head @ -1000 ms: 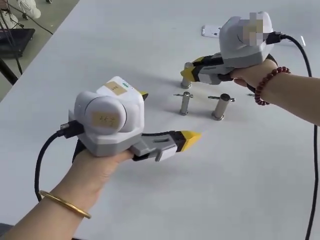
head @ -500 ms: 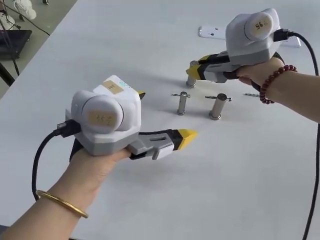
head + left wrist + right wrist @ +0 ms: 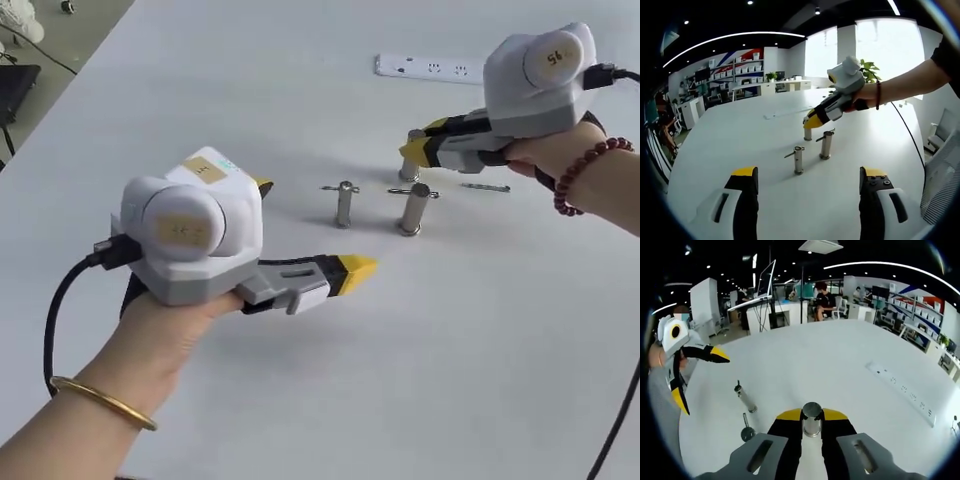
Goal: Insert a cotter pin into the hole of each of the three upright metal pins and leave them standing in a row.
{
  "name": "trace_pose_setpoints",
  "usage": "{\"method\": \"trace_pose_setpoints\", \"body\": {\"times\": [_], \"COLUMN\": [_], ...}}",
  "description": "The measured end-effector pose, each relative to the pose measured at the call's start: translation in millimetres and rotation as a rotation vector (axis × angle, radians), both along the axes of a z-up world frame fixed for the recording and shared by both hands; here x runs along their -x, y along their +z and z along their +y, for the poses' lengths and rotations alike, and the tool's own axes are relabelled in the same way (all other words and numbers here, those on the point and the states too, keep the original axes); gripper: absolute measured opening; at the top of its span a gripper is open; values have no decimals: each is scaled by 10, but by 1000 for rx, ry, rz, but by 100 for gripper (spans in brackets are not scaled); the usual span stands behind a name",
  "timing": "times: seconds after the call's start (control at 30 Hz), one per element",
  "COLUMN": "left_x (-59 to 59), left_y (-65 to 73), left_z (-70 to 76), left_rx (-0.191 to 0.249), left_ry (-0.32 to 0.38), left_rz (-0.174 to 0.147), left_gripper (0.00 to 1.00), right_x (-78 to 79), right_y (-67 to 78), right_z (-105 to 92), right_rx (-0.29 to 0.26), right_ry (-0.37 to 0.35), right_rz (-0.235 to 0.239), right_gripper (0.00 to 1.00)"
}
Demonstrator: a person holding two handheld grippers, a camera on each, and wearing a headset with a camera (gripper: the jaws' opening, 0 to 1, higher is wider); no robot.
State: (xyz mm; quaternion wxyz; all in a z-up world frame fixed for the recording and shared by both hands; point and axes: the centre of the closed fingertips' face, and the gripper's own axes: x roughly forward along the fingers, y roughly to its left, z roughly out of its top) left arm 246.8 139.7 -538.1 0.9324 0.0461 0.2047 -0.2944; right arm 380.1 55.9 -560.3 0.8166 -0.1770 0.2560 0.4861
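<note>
Broad white table (image 3: 480, 350), mostly bare, with its left edge well away from the work. A power strip (image 3: 430, 68) lies at the back. Three metal pins stand mid-table. The left pin (image 3: 344, 203) and middle pin (image 3: 412, 208) carry cotter pins. The right gripper (image 3: 418, 150) clamps the rear pin (image 3: 811, 412), and a loose cotter pin (image 3: 485, 187) lies beside it. The left gripper (image 3: 808, 176) hovers nearer the viewer, jaws spread.

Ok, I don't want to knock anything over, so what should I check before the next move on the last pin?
1. Upright with cotter pins through them, front pin and middle pin: ok.
2. Upright between the jaws of the right gripper, far pin: ok.
3. Cotter pin through the far pin: not ok; the loose cotter pin lies on the table.
4. Which way the far pin's hole faces: cannot tell.
5. Open and holding nothing, left gripper: ok.
</note>
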Motion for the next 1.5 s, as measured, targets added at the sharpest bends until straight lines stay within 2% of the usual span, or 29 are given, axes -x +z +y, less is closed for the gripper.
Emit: {"method": "trace_pose_setpoints", "body": {"times": [0.1, 0.17, 0.3, 0.43, 0.6, 0.87, 1.2, 1.33, 1.5], "left_x": [9, 10, 14, 19, 32, 72, 171, 216, 244], "left_y": [5, 15, 33, 62, 80, 83, 76, 56, 92], "left_z": [-24, -36, -72, -104, -135, -163, -199, -258, -208], "left_rx": [3, 8, 18, 32, 33, 25, 31, 17, 10], "left_ry": [-8, -11, -29, -41, -57, -75, -77, -92, -73], "left_rz": [-1, -4, -9, -16, -20, -16, 6, 19, 15], "left_gripper": [86, 88, 94, 98, 99, 99, 99, 99, 99], "right_x": [44, 17, 91, 128, 189, 383, 759, 928, 1095], "right_y": [16, 15, 24, 54, 71, 117, 125, 115, 108], "right_z": [-107, -174, -299, -431, -546, -708, -730, -669, -571], "right_rx": [5, 7, 15, 5, 5, -10, -1, 9, -5], "right_ry": [-15, -23, -39, -62, -73, -98, -90, -61, -40], "right_rz": [3, 5, 8, 11, 7, 18, 12, 8, 14], "right_gripper": [8, 8, 8, 8, 8, 8, 8, 8, 8]}}
